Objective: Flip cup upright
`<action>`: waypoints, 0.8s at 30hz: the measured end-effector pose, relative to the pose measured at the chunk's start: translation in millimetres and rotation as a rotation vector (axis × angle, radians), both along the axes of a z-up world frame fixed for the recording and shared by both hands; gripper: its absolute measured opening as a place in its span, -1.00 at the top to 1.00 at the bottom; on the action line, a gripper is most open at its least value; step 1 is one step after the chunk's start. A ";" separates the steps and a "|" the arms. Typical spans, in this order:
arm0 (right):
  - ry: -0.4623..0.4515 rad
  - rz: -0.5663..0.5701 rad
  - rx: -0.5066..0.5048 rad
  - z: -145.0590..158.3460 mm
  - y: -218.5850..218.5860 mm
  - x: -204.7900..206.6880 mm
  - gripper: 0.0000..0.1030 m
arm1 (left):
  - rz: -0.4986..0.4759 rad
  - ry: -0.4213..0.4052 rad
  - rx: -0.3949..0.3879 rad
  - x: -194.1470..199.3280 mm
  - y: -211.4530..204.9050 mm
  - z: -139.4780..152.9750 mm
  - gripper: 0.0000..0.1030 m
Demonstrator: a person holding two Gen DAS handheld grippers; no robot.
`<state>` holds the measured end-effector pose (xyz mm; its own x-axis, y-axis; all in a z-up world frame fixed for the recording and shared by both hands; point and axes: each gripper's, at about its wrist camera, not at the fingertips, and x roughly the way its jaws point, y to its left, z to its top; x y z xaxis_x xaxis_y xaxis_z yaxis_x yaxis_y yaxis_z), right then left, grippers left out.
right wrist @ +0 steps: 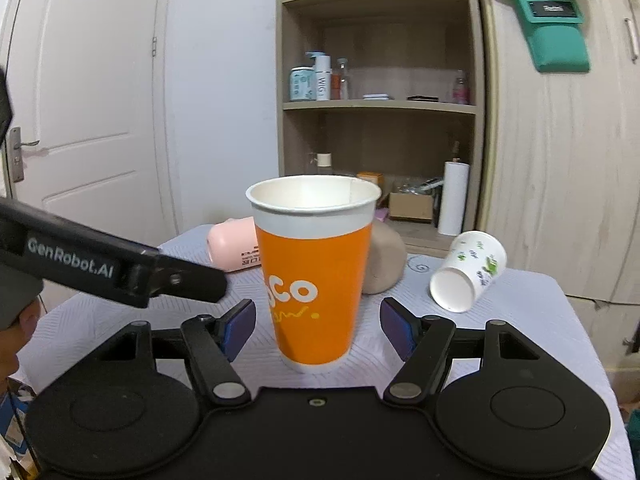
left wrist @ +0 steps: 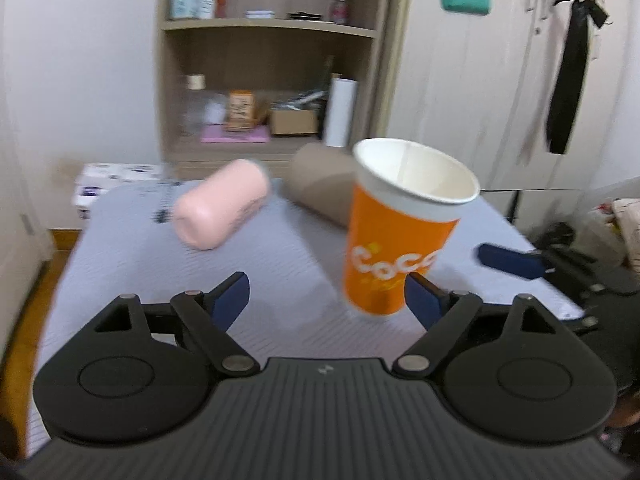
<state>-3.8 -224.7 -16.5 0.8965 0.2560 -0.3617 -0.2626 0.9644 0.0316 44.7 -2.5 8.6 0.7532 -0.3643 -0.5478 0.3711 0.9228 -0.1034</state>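
Observation:
An orange paper cup (right wrist: 314,280) with a white rim stands upright, mouth up, on the table's light cloth (right wrist: 520,320). My right gripper (right wrist: 318,326) is open, its blue pads on either side of the cup's lower half, apart from it. In the left wrist view the same cup (left wrist: 394,236) stands just inside the right pad. My left gripper (left wrist: 326,300) is open and empty. A white cup with green print (right wrist: 468,270) lies on its side at the right, mouth toward me.
A pink cylinder (left wrist: 222,204) and a tan cylinder (left wrist: 320,184) lie on the table behind the orange cup. A wooden shelf unit (right wrist: 380,104) with bottles and boxes stands behind the table. A door (right wrist: 80,100) is at the left, wardrobes at the right.

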 end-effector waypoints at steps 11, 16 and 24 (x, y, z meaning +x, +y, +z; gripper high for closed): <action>0.004 -0.080 -0.004 24.4 -7.5 -38.7 -0.48 | 0.100 -0.056 0.009 -43.5 22.7 20.2 -0.90; -0.012 -0.096 -0.020 35.2 -6.5 -57.0 -0.50 | 0.108 -0.072 -0.015 -62.0 26.4 26.9 -0.97; 0.002 -0.150 -0.034 45.4 -5.4 -81.5 -0.51 | 0.132 -0.095 -0.004 -82.1 28.4 32.6 -0.98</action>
<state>-85.4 -230.1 28.8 0.9228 0.1073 -0.3700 -0.1159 0.9933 -0.0010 -37.4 25.8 41.3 0.8431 -0.2604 -0.4705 0.2545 0.9640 -0.0775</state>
